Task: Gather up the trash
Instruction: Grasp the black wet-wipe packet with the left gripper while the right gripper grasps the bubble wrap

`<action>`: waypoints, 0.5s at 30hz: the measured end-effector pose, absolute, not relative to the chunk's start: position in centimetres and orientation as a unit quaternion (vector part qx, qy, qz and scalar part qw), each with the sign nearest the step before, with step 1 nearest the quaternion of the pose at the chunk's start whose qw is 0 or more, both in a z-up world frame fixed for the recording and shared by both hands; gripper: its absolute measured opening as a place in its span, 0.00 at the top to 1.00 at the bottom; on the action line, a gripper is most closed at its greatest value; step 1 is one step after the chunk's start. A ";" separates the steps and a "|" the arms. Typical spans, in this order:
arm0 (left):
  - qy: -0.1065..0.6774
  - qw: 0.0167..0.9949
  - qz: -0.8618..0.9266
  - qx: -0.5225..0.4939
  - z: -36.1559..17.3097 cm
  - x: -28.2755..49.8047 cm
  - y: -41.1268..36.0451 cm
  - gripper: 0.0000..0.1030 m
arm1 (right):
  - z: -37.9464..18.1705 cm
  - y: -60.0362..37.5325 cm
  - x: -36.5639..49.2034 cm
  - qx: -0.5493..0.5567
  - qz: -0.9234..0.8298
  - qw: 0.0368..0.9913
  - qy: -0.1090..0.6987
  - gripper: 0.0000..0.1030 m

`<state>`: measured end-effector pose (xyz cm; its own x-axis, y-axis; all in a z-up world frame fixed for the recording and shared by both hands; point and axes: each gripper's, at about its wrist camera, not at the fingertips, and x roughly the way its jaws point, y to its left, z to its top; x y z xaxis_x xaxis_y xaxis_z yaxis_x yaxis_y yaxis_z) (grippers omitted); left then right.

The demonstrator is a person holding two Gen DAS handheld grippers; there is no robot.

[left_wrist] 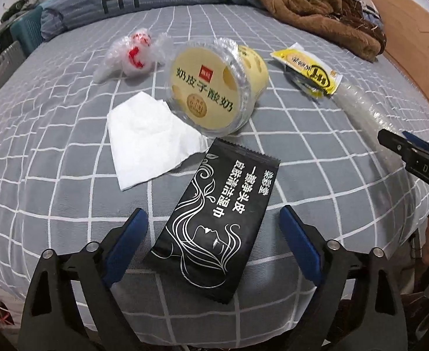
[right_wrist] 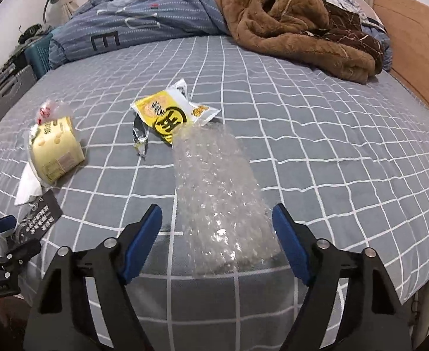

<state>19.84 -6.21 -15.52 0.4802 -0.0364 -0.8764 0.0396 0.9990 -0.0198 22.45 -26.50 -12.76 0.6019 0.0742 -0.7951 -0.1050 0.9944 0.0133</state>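
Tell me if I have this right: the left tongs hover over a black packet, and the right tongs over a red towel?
Not quite. The right tongs hover over clear bubble wrap, not a red towel, as the right wrist view shows. The left tongs do hover over the black packet.

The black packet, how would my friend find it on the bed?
Look at the grey checked bed, at the near edge where the trash lies. Just in front of the white tissue and the round yellow tub is the black packet. It is the only black, flat one, with a white line drawing of a long-haired face.
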 end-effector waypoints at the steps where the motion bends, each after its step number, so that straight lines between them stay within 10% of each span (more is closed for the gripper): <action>1: 0.510 0.860 -0.021 0.005 -15.6 19.8 -6.3 0.16 | -12.9 -26.4 22.6 -0.021 0.050 0.894 0.445 0.32; 15: 0.522 0.852 -0.031 0.000 -16.1 18.7 -6.4 0.60 | -13.5 -26.4 23.0 -0.010 0.063 0.887 0.458 0.80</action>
